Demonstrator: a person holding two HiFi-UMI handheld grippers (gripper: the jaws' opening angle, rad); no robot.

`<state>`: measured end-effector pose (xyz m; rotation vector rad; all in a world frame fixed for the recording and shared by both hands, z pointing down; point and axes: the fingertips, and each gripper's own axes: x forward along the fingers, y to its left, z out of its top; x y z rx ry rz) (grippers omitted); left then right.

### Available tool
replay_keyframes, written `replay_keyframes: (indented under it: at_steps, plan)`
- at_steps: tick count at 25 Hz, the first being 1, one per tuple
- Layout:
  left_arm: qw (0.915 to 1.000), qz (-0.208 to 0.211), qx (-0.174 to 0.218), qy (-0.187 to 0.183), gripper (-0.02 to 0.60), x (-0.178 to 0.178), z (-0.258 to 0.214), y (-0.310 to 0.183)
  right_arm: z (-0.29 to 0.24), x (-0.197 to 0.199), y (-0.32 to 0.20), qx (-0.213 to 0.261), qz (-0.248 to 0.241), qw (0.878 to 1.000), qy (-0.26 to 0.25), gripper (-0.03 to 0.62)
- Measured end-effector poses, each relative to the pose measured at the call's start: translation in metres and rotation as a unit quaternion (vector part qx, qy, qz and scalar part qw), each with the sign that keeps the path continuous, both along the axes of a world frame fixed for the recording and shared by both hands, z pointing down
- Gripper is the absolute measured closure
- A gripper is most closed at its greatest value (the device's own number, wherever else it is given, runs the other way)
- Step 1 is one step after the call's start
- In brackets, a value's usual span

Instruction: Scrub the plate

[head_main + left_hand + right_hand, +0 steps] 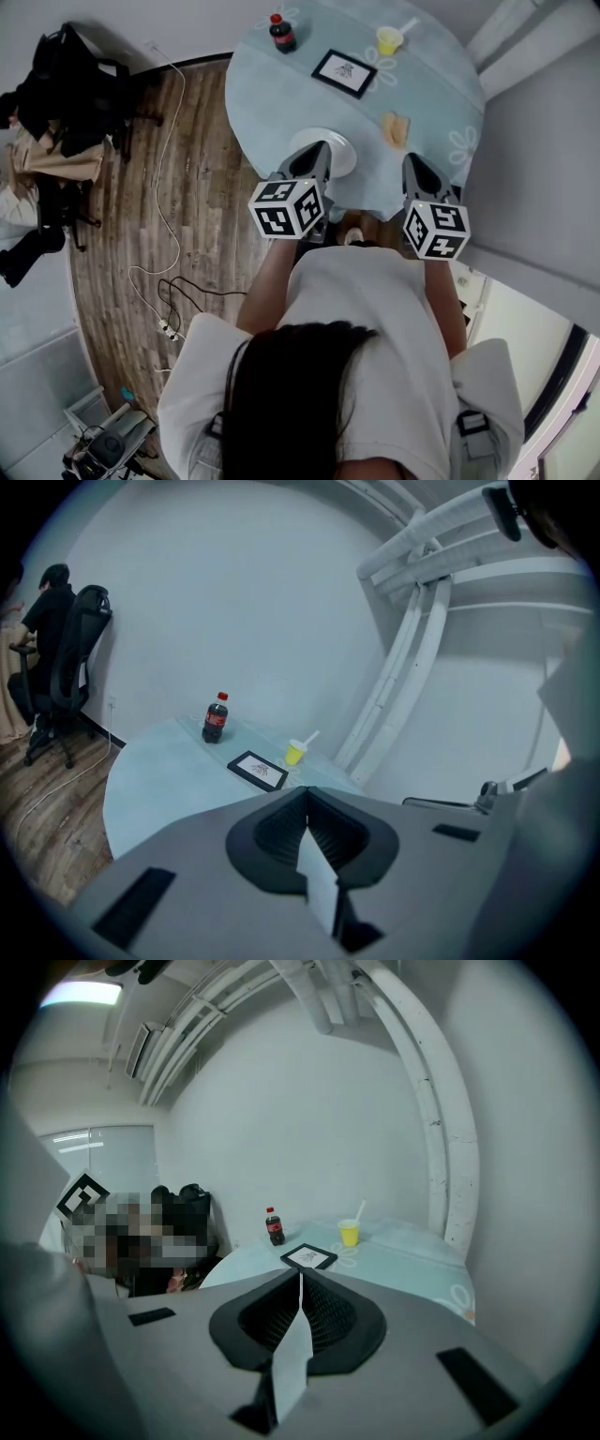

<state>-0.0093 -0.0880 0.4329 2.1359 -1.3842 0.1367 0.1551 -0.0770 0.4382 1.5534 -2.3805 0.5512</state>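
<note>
We read the clock from the desk's [272,103] centre, with 12 on the side far from us. Bottle [281,33] at 11, by the rim. Cup [389,39] at 1. Picture frame [344,73] between them, just 12 of centre. Plate [343,152] at 6, near our edge. Sponge [395,129] at 4, right of the plate and apart from it. Left claw [320,148] overlaps the plate's 9 o'clock side. Right claw [413,161] is at the sponge's 5. Off the desk at 9 we note a chair [66,84] on the floor.

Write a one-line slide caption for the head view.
Shut left gripper by the plate on the table, shut right gripper alongside.
</note>
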Motion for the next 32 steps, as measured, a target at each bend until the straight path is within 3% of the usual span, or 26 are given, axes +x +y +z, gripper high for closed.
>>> replay_keyframes:
  at_steps: [20, 32]
  plan:
    - [0.9998, 0.003, -0.01, -0.014, 0.571, 0.02, 0.013, 0.026, 0.011, -0.007, 0.016, 0.005, -0.03, 0.999, 0.03, 0.559]
    - [0.9992, 0.01, 0.005, -0.039, 0.571, 0.031, 0.008, 0.029, 0.01, -0.007, 0.016, 0.013, -0.036, 0.999, 0.04, 0.56]
